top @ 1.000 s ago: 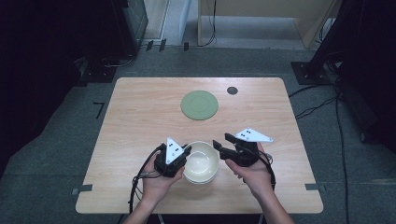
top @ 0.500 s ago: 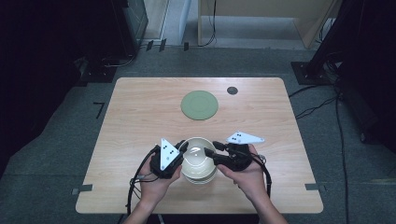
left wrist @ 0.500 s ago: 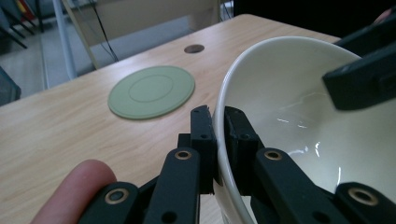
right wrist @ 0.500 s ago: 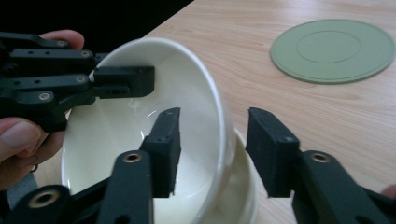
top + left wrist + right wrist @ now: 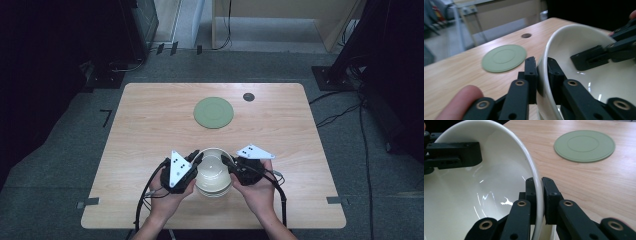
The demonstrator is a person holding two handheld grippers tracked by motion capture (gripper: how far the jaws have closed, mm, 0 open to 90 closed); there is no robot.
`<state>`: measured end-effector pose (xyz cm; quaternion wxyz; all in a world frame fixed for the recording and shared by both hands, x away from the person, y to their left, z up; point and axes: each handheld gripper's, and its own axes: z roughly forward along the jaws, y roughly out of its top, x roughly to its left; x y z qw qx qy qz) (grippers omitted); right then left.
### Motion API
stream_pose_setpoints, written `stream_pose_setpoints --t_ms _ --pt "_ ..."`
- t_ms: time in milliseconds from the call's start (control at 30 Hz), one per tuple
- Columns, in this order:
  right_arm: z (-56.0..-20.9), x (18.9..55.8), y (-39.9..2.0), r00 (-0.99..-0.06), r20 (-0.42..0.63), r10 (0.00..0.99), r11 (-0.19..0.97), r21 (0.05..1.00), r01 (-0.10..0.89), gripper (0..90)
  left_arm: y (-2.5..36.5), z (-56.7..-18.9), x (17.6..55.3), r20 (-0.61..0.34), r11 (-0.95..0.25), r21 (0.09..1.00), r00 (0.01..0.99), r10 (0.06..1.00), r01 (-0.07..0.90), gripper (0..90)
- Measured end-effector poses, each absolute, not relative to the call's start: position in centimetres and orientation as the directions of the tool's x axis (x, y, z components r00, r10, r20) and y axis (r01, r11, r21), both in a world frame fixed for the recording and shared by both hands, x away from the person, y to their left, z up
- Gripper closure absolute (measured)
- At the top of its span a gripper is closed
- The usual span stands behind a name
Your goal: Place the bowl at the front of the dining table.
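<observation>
Hidden parts: in the high view the left gripper (image 5: pixel 196 161) and the right gripper (image 5: pixel 226 164) have their jaw tips covered by the rim of the bowl (image 5: pixel 213 172), so the grip is hard to read there; the bottom edge of the picture cuts off both forearms.
Stack underneath: below the bowl's lower edge in the high view there seems to be a second rim, perhaps another bowl; I cannot tell for certain.
Cut off close up: the left gripper view shows the bowl (image 5: pixel 584 75) running off the right and bottom edges; the right gripper view shows the bowl (image 5: pixel 486 192) running off the left and bottom edges.
Blurred: a fingertip (image 5: pixel 459 100) at the lower left of the left gripper view is out of focus.
Bowl contents: the cream inside holds nothing but light reflections and the inner jaw of each gripper.
Left gripper (image 5: pixel 541 68): jaws nearly together, one outside and one inside the bowl wall, pinching the rim; they have just eased open a little.
Right gripper (image 5: pixel 537 188): jaws have just been closing and now clamp the rim between them, on the side opposite the left gripper.
Bowl's place: between the two grippers, held at both sides.
Green round mat (image 5: pixel 213 112): flat on the table (image 5: pixel 150 125), ahead of both grippers, well apart from the bowl.
Dark hole (image 5: pixel 248 96): in the tabletop just beyond the mat.
</observation>
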<state>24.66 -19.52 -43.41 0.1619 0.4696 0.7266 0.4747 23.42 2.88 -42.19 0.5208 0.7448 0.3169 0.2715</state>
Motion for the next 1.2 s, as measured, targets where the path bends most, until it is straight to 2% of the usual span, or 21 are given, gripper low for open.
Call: stream_pose_setpoints --t_ms 33,67,100,133,167,200,233,300,367,533,700,767,867,1000,1200 --pt "-43.4 24.6 -19.5 -0.501 0.190 0.844 0.113 0.851 0.512 84.8 3.1 -42.1 23.4 0.084 -0.246 0.957 0.664 0.743 0.154 62.3" --pt "-43.2 24.5 -19.7 -0.491 0.176 0.853 0.104 0.865 0.491 84.7 3.1 -42.0 23.3 0.102 -0.249 0.959 0.654 0.749 0.137 36.5" --pt "-43.2 24.5 -19.7 -0.491 0.176 0.853 0.104 0.865 0.491 84.7 3.0 -41.8 23.1 0.120 -0.255 0.959 0.637 0.762 0.124 36.5" --pt "-43.0 24.6 -20.1 -0.485 0.196 0.852 0.075 0.872 0.484 84.7 3.2 -41.6 23.2 0.107 -0.243 0.961 0.638 0.763 0.129 27.4" --pt "-43.0 24.6 -20.1 -0.485 0.196 0.852 0.075 0.872 0.484 84.7 3.2 -41.6 23.2 0.107 -0.243 0.961 0.638 0.763 0.129 23.2" --pt "-42.9 24.6 -20.2 -0.485 0.198 0.852 0.067 0.877 0.477 84.7 3.6 -41.5 23.3 0.071 -0.213 0.967 0.650 0.757 0.142 23.2" --pt "-42.7 24.6 -20.5 -0.485 0.198 0.852 0.060 0.882 0.467 84.7 3.9 -41.4 23.4 0.038 -0.190 0.968 0.655 0.754 0.162 18.1" --pt "-42.4 24.7 -20.9 -0.481 0.202 0.853 0.050 0.886 0.460 84.7 4.6 -41.2 23.8 -0.024 -0.140 0.971 0.657 0.754 0.195 16.2" --pt "-42.1 24.8 -21.5 -0.467 0.193 0.863 0.040 0.896 0.443 84.6 5.4 -41.1 24.0 -0.056 -0.102 0.976 0.673 0.737 0.194 10.6" --pt "-41.9 25.0 -22.2 -0.451 0.190 0.872 0.026 0.902 0.430 84.5 7.3 -41.4 24.9 -0.089 -0.060 0.975 0.626 0.775 0.214 10.5" --pt "-41.8 25.3 -22.7 -0.435 0.191 0.880 0.015 0.904 0.428 84.3 9.2 -43.0 26.2 -0.084 -0.057 0.968 0.531 0.843 0.244 9.3" --pt "-41.8 25.4 -22.9 -0.428 0.193 0.883 0.010 0.904 0.427 84.3 10.1 -43.8 26.8 -0.108 -0.041 0.960 0.499 0.860 0.278 4.3" --pt "-41.8 25.6 -23.2 -0.418 0.196 0.887 0.002 0.904 0.429 84.2 11.7 -45.5 27.7 -0.114 -0.026 0.954 0.442 0.890 0.300 2.9" --pt "-41.9 25.7 -23.3 -0.411 0.200 0.889 -0.004 0.903 0.430 84.2 12.7 -46.7 28.3 -0.103 -0.035 0.949 0.412 0.905 0.312 2.9" --pt "-42.0 26.0 -23.4 -0.404 0.208 0.891 -0.013 0.900 0.435 84.2 14.6 -48.5 29.1 -0.149 -0.002 0.925 0.368 0.918 0.380 2.5"
